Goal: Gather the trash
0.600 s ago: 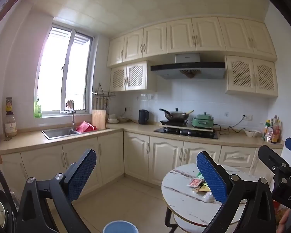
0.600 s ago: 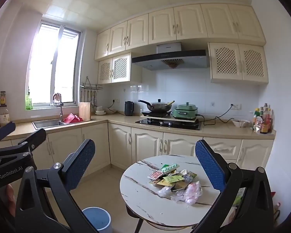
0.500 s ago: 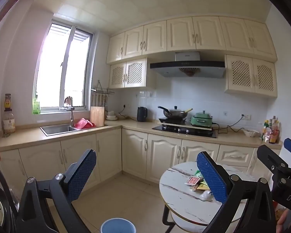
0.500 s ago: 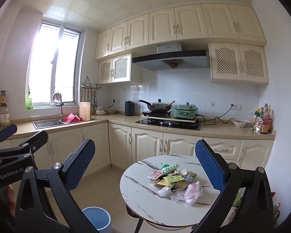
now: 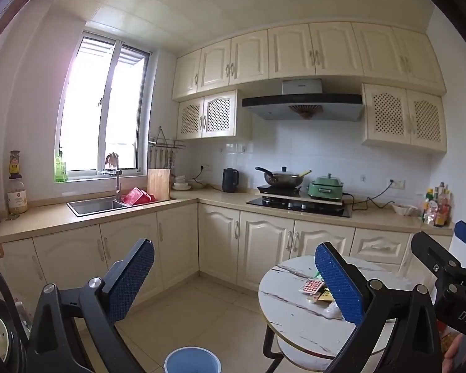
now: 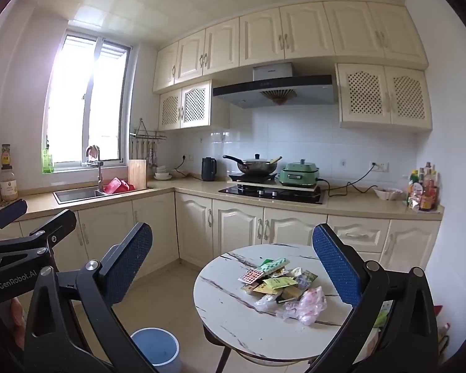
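Item: blue bin point(image 6: 154, 350) on the floor, left of the round table; you see a dark, bare-looking inside, contents not readable. Item: trash pile point(image 6: 281, 286) on the marbled tabletop point(image 6: 230, 304), right of centre — a red blister pack point(image 6: 250, 276), green and yellow sachets, and clear crumpled plastic point(image 6: 304, 306). The pile's long axis runs from far-left to near-right. Your left gripper point(image 5: 233, 283) and right gripper point(image 6: 233, 267) both hold their fingers spread wide with nothing between them, well short of the pile.
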Tool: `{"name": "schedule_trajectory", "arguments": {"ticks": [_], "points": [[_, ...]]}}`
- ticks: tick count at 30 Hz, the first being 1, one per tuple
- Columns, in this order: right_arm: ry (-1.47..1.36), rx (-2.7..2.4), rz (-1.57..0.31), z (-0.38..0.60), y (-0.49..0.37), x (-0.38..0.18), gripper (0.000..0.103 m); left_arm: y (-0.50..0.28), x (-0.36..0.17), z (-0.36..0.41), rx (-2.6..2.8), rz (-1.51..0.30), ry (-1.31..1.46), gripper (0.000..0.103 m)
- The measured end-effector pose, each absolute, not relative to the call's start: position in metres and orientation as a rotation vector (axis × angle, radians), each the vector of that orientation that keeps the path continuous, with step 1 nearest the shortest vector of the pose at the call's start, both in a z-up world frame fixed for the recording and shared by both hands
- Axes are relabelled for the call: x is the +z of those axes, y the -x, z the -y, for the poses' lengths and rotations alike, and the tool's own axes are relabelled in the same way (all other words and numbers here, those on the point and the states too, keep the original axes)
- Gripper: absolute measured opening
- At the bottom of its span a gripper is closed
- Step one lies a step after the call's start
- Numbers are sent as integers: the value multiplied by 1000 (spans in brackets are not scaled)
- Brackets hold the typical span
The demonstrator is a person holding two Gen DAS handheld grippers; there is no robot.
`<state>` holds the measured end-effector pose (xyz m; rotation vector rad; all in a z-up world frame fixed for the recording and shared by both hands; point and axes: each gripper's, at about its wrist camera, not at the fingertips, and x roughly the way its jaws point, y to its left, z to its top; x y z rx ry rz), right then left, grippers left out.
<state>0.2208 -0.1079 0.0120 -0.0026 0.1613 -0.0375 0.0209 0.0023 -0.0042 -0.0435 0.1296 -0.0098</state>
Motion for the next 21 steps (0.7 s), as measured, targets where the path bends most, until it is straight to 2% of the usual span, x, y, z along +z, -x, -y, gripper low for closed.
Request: {"name": "schedule_trajectory", "arguments": {"ticks": [21], "points": [[-1, -45, -167, 110, -227, 8, 103, -26, -5, 5, -11, -152, 44, 102]]}}
